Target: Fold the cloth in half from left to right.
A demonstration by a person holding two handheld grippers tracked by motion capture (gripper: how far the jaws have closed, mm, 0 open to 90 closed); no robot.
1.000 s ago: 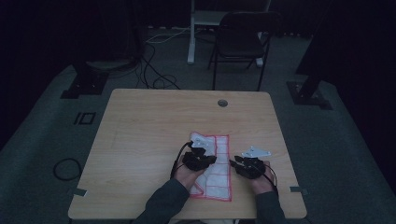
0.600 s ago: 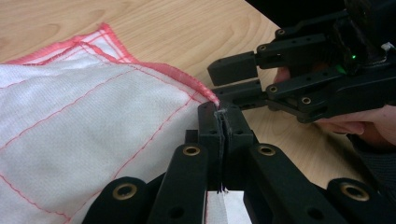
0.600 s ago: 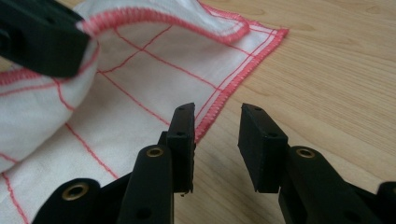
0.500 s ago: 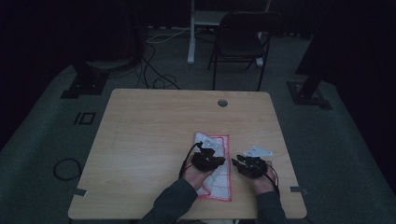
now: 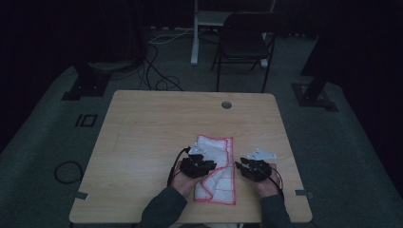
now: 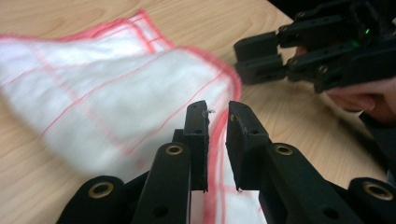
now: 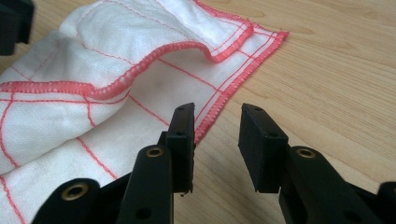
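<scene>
A white cloth with red hem and red grid lines lies folded on the wooden table, near the front edge. My left gripper rests at the cloth's left side. Its jaws have just been opening and stand a narrow gap apart above the cloth, not pressing on it. My right gripper sits just right of the cloth, open, with bare table and the red hem below it. A loose fold of the cloth bulges up ahead of it. The right gripper also faces the left one across the cloth.
A round cable hole sits near the table's far edge. Beyond the table stand a dark folding chair and a white post, with cables on the floor. Black stand bases flank the table.
The left gripper carried a raised part of the cloth rightward over the rest, then drew back left with its jaws parted, leaving the cloth lying folded. The right gripper stayed put.
</scene>
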